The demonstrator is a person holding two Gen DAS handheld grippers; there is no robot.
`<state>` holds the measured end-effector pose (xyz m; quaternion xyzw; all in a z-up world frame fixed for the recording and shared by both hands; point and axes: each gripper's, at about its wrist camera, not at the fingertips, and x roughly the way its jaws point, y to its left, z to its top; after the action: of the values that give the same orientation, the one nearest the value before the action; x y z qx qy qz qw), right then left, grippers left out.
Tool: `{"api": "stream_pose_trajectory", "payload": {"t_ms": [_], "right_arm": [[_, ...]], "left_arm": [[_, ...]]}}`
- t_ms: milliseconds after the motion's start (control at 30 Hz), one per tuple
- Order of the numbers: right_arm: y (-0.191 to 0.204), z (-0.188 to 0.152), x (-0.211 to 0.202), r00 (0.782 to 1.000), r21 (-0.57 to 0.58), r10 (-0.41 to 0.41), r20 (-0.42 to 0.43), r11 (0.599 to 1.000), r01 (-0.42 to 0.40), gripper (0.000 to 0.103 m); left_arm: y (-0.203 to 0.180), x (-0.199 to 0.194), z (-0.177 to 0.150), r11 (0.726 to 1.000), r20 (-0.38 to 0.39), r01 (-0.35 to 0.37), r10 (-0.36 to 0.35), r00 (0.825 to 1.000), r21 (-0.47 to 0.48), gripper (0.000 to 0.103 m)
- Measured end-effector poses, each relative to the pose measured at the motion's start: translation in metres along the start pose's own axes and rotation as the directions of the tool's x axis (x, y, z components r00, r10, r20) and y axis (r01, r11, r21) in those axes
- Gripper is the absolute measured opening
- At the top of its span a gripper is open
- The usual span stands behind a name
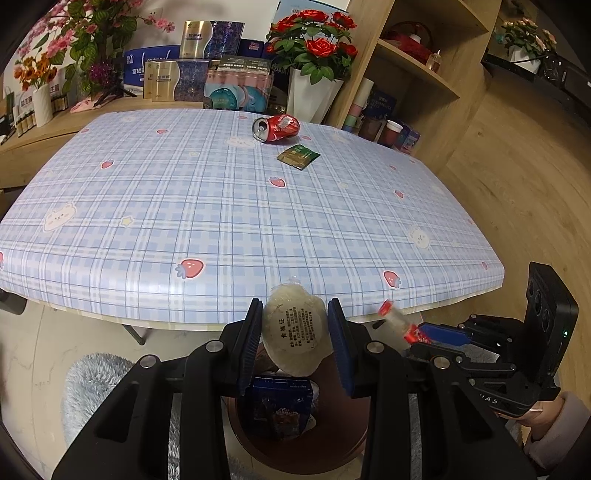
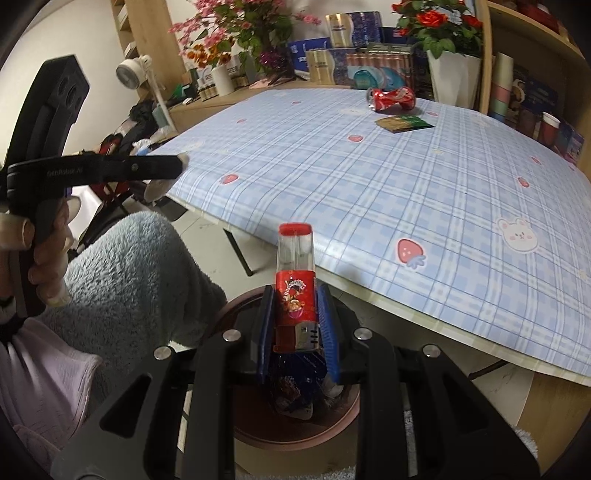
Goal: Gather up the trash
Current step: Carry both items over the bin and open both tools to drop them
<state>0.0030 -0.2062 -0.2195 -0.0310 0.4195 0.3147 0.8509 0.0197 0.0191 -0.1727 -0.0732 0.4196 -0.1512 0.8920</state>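
- Filling most of both views was a table point(image 1: 221, 206) under a blue plaid cloth printed with strawberries and bears, standing on pale floor with wood flooring point(image 1: 517, 192) to its right.
- Behind it ran a wooden counter crowded with boxed goods point(image 1: 192, 74), a white vase of red roses point(image 1: 312, 70) and pink blossoms point(image 1: 85, 33); open wooden shelves point(image 1: 417, 66) rose at the right.
- Below the near table edge sat a round brown bin point(image 2: 295, 424), already holding dark wrappers.
- On the far side of the cloth lay a crushed red can point(image 1: 276, 127), with a flat green-gold sachet point(image 1: 298, 156) just beside it.
- Over the bin, the left gripper point(image 1: 295, 332) was clamped on a round pale foam-like pad point(image 1: 295, 332) bearing a printed label.
- Alongside, the right gripper point(image 2: 295, 314) pinched a red lighter point(image 2: 295, 284) with a clear end, pointing towards the table.
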Motion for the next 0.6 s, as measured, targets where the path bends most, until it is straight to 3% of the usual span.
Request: {"api": "stream_pose_trajectory", "payload": {"t_ms": [167,300,433,600], "right_arm": [[-0.001,0.0,-0.002,1.0,0.013,-0.007,0.011,1.0,0.007,0.039],[-0.01,0.001,-0.007,0.998,0.062,-0.037,0.043,0.997,0.034,0.061],[-0.019,0.001,-0.012,0.996,0.105,-0.065,0.066,0.993,0.058,0.067],[-0.026,0.001,-0.013,0.99,0.14,-0.118,0.076,0.984,0.107,0.086]], "left_arm": [[-0.001,0.003,-0.001,1.0,-0.009,0.004,-0.004,1.0,0.006,0.035],[-0.003,0.006,-0.004,1.0,-0.02,0.006,-0.006,1.0,0.013,0.035],[-0.003,0.01,-0.007,1.0,-0.03,0.008,-0.007,1.0,0.014,0.035],[-0.007,0.017,-0.013,0.999,-0.045,0.015,-0.013,0.999,0.032,0.035]]}}
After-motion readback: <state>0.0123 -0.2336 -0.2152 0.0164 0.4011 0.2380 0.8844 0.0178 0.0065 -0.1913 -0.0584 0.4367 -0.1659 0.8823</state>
